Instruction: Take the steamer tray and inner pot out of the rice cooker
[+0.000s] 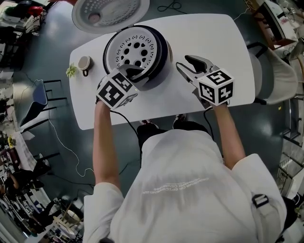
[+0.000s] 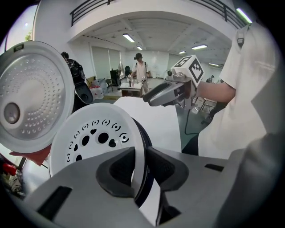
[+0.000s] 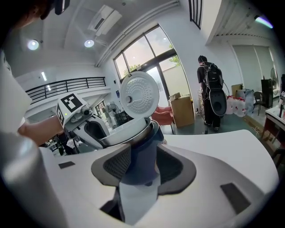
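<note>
Now the tray [image 1: 137, 50] sits tilted in the open cooker [image 1: 165, 59], its near rim pinched between the narrowed jaws of our left gripper [image 1: 134, 72]. We should lift steadily and keep the tray clear of the raised lid [image 1: 110, 13]. Our right gripper [image 1: 188, 66] waits just beside the cooker, jaws wide and empty. The tray hides most of the pot [image 3: 133, 135]; we see only a steel rim.

Large open lab-type hall: mezzanine railing [image 3: 67, 84], ceiling strip lights [image 2: 129, 38], tall windows [image 3: 142, 55], cardboard box [image 3: 182, 109] near them; cable [image 1: 61, 142] trailing across grey floor [image 1: 52, 61] at the white bench's [image 1: 209, 42] 8 o'clock.
</note>
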`<state>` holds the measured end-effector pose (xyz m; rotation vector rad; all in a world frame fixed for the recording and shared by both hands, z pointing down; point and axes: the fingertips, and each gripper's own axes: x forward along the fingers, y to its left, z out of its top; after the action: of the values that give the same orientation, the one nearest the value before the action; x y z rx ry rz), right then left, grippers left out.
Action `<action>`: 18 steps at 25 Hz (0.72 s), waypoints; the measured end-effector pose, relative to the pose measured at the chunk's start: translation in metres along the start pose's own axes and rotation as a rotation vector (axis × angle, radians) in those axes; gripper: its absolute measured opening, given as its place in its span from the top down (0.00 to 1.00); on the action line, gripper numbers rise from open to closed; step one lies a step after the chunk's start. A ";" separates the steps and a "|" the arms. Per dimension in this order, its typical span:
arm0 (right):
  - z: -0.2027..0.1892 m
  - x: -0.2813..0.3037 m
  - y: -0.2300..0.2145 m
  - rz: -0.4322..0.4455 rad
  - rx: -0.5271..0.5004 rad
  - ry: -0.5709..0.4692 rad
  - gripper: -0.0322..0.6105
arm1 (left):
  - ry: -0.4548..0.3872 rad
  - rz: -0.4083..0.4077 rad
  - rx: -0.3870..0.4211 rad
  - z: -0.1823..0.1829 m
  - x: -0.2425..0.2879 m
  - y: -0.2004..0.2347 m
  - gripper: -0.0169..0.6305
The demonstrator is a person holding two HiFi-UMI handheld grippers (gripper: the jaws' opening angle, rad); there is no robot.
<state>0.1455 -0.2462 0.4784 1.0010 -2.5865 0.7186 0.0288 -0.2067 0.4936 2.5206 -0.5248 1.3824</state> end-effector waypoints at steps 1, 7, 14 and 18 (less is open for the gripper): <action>0.001 0.000 0.001 -0.003 -0.007 0.001 0.68 | -0.009 0.006 -0.002 0.000 -0.001 0.000 0.83; 0.004 0.004 0.000 -0.013 -0.036 0.006 0.68 | -0.028 0.057 0.014 -0.005 -0.004 0.001 0.82; 0.012 0.002 -0.003 -0.003 -0.037 -0.012 0.68 | -0.073 0.103 0.019 -0.004 -0.013 0.006 0.81; 0.015 0.002 0.002 0.007 -0.047 -0.007 0.67 | -0.114 0.091 -0.009 -0.002 -0.019 0.007 0.80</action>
<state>0.1416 -0.2544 0.4667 0.9822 -2.6020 0.6540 0.0151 -0.2080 0.4785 2.6093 -0.6740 1.2686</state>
